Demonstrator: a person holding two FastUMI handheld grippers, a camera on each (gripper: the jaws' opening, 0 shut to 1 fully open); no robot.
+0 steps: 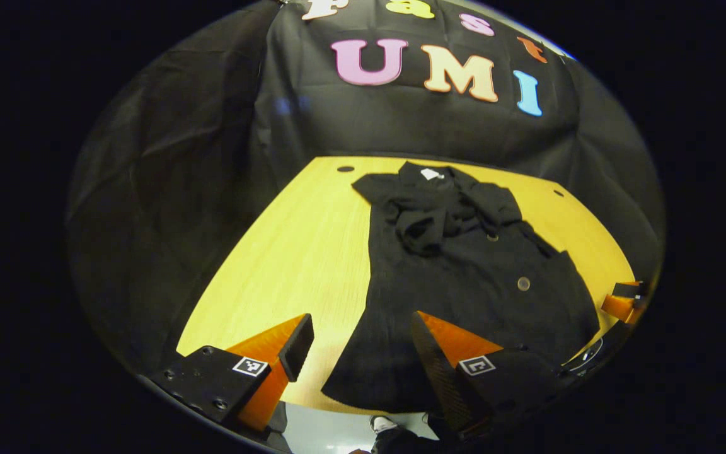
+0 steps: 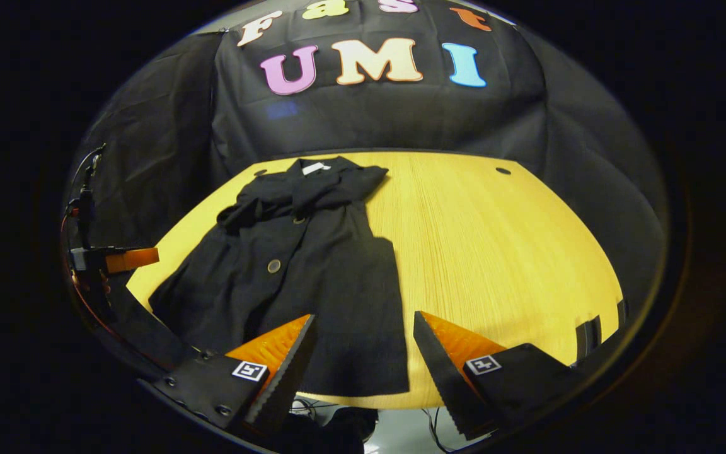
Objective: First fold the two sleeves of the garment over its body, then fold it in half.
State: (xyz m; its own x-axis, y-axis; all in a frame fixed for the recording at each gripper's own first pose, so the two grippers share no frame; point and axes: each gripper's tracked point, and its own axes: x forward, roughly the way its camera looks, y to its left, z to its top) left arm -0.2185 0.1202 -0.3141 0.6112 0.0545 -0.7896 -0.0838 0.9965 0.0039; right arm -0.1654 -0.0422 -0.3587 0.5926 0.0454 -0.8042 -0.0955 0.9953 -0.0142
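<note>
A matte black buttoned coat [image 1: 464, 277] of soft woven cloth lies flat on the yellow wood-grain counter [image 1: 287, 252], collar at the far edge, hem at the near edge. Both sleeves [image 1: 438, 214] lie bunched across its chest, perhaps overlapping. The left gripper [image 1: 363, 353] and right gripper [image 2: 363, 347], orange wedge-shaped with ridged pads, hang above the hem, jaws released, grasping nothing

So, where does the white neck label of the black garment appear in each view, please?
Left gripper view: the white neck label is at the upper centre, at the garment's far end, beyond the open left tool.
Right gripper view: the label is at the upper left of centre, again at the far collar.
Shared landmark: the round button on the garment's front.
</note>
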